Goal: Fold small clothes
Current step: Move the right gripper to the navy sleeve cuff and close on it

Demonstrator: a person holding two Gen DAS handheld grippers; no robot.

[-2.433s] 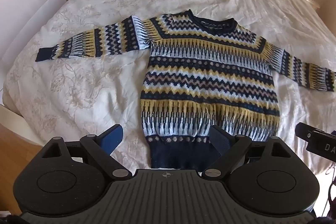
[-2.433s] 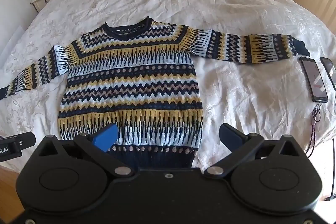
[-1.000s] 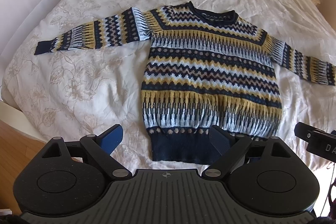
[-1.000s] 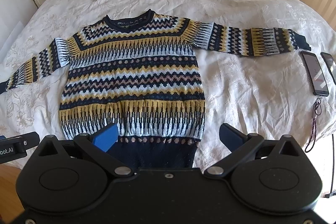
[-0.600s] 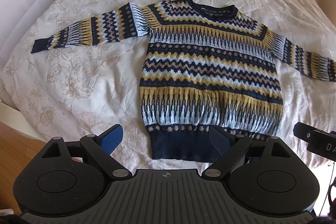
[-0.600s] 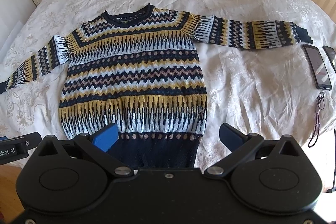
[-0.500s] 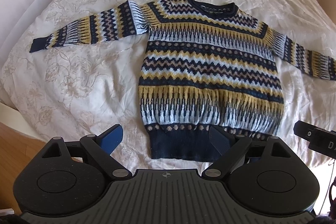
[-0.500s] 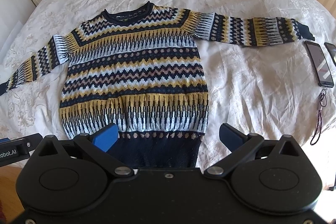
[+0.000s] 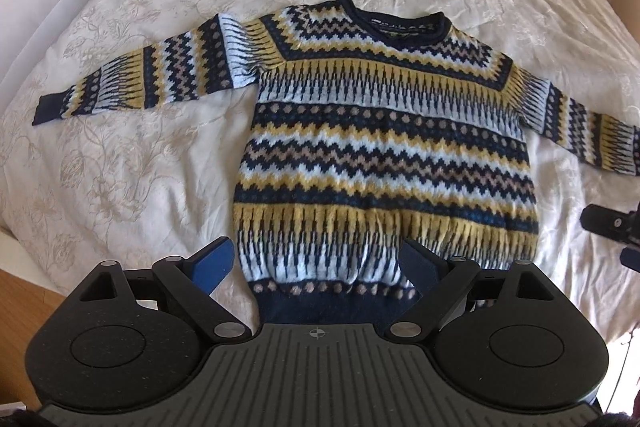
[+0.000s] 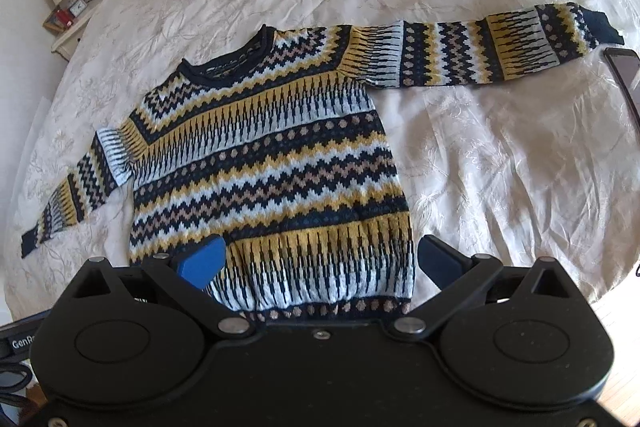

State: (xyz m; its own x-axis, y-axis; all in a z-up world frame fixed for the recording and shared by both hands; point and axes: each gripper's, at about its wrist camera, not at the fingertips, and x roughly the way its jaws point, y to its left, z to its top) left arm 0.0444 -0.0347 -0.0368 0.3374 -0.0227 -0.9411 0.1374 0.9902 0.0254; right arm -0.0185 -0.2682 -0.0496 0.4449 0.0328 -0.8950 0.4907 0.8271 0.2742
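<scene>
Lying flat and face up on the bed (image 9: 120, 155), the sweater (image 9: 384, 155) has not yet been folded at all; both sleeves stretch straight out to the sides, the collar points toward the far end of the bed, and the dark hem sits at the near edge; every fold, sleeves in and body doubled over, appears to remain ahead.

The left gripper (image 9: 318, 265) hovers over the hem with its jaws spread wide and nothing between them; one blue pad hangs over the bedspread just beside the sweater's side edge, the other over the hem band; whether either touches the cloth I cannot tell. The right gripper (image 10: 320, 259) is likewise released and empty, its jaws straddling the lower part of the body near the other hem corner.

The sweater is a thick knit with zigzag, dot and spike bands in navy, mustard, pale blue and tan; the ribbed navy hem, cuffs and rolled collar look denser than the body; just above the hem the knit gathers into soft bulges. The bedspread is cream, faintly glossy, embroidered with flowers and creased throughout. A dark phone (image 10: 624, 75) lies near the bed's right edge, just beside the right cuff.
</scene>
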